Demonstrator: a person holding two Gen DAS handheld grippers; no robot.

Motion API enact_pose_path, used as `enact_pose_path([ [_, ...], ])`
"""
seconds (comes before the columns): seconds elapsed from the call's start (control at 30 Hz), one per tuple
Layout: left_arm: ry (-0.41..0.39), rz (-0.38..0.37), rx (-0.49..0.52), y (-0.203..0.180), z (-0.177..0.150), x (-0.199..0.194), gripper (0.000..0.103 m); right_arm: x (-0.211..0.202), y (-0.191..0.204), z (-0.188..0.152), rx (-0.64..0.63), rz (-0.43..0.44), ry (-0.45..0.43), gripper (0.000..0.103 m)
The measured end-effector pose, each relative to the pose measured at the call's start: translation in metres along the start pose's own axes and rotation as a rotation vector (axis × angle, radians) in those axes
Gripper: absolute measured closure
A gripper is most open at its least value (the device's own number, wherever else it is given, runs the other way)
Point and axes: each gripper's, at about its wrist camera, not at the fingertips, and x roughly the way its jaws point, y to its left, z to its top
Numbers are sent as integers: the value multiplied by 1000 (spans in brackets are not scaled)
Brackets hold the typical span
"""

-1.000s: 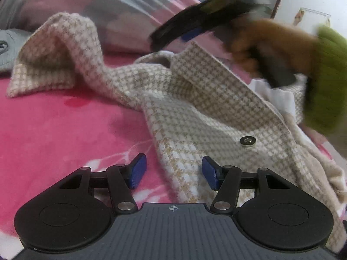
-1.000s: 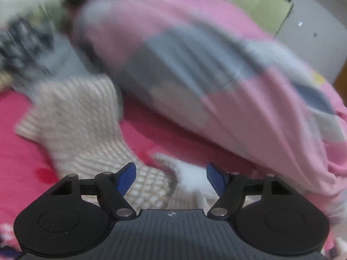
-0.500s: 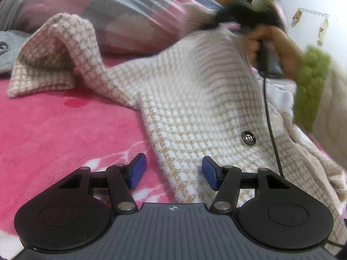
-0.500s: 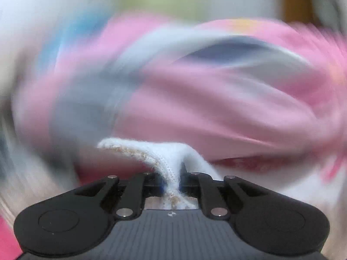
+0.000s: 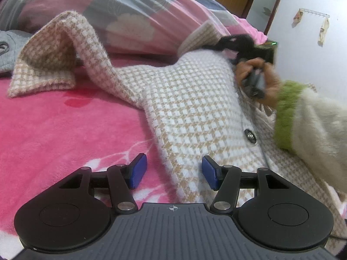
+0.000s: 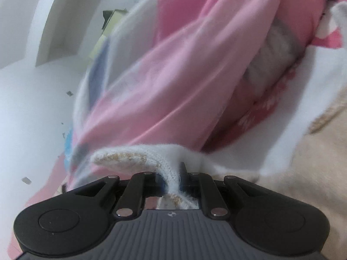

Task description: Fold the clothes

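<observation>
A beige-and-white houndstooth jacket lies on the pink bed cover, one sleeve humped up at the left and a dark button near its front edge. My left gripper is open low over the hem; the cloth's edge runs between its blue pads without being pressed. At the jacket's far edge, my right gripper is held by a person's hand. In the right wrist view the right gripper is shut on a fuzzy white fold of the jacket.
A pink and grey quilt is heaped along the back of the bed. A grey garment lies at the far left. The pink fleece cover spreads to the left of the jacket. The person's green-cuffed sleeve crosses the right side.
My right gripper closed on the jacket's edge, rolled over and swept it toward the right, so the front panel now lies spread out. The left gripper stayed still and open.
</observation>
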Motion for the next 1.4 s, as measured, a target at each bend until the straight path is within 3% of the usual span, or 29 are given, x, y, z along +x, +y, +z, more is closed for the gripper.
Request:
enact_pose_path([
  [0.07, 0, 0, -1, 0, 0, 0, 46, 16, -6, -2, -24, -60, 13, 90],
  [0.13, 0, 0, -1, 0, -1, -1, 46, 33, -20, -8, -41, -175, 60, 85],
  [0.2, 1, -1, -2, 0, -1, -1, 46, 32, -20, -10, -48, -198, 59, 82],
  [0.27, 1, -2, -4, 0, -1, -1, 46, 24, -8, -6, -53, -221, 82, 63],
  [0.37, 1, -5, -11, 0, -1, -2, 46, 2, 27, -1, -185, -298, 110, 50],
  [0.47, 3, -4, -11, 0, 0, -1, 46, -30, 81, -6, -445, -320, 81, 49],
  [0.6, 7, 0, -1, -2, 0, 0, 44, -51, 178, -51, -864, -175, 126, 49],
  [0.67, 12, -12, 4, -2, 0, 2, 38, -49, 231, -90, -1095, -65, 191, 45],
  [0.73, 19, -31, 13, -3, 0, 4, 30, -37, 275, -135, -1309, 45, 276, 35],
  [0.83, 28, -50, 26, -4, 1, 6, 23, -13, 322, -211, -1612, 158, 438, 34],
  [0.97, 31, -53, 34, -5, 1, 6, 21, 23, 347, -296, -1952, 193, 623, 34],
  [1.07, 33, -46, 44, -7, 0, 6, 21, 44, 349, -342, -2154, 182, 695, 34],
  [1.17, 35, -39, 55, -8, 0, 6, 21, 69, 340, -372, -2329, 150, 790, 33],
  [1.3, 37, -39, 55, -8, 0, 6, 21, 99, 308, -411, -2594, 33, 923, 33],
  [1.4, 38, -38, 58, -8, 0, 7, 21, 108, 277, -425, -2821, -25, 911, 30],
])
